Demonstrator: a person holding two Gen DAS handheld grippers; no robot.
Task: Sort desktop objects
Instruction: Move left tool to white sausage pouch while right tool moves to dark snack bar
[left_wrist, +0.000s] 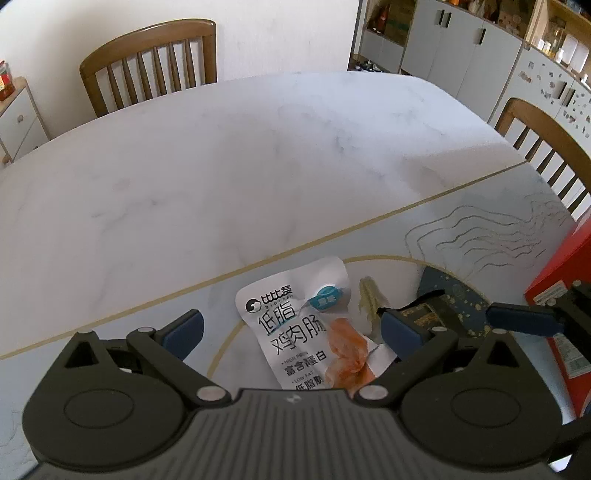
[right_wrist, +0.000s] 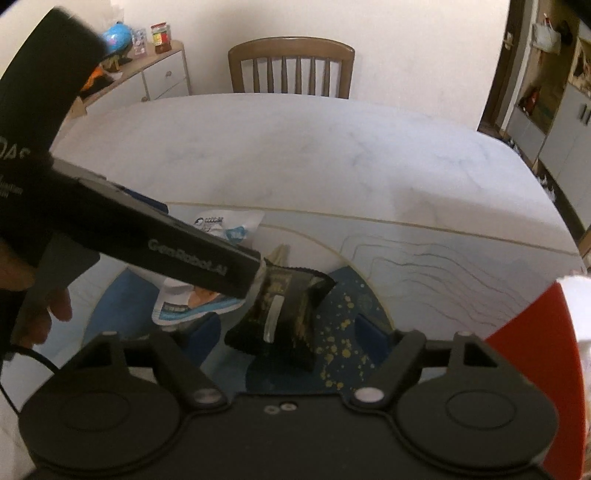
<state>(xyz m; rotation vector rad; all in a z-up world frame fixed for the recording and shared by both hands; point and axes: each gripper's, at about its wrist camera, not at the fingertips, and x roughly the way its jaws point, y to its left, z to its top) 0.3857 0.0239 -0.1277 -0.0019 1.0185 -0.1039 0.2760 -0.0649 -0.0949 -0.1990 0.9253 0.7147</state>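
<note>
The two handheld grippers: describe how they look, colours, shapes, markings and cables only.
Both grippers are matte black with two round disc housings, silver pivot pins and blue finger pads. In the right wrist view the left gripper shows a long black body with grey "GenRobot.AI" lettering; a thin black cable loops beside the bare hand.

home dining room | marble table (left_wrist: 221, 166) | wooden chair (left_wrist: 151, 62) | cabinets (left_wrist: 458, 44)

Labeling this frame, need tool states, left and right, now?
Left tool: open, straddling the white chicken-breast snack pouch, not gripping it.
Right tool: open; the small black-and-gold foil packet sits between its fingers, unclamped.
</note>
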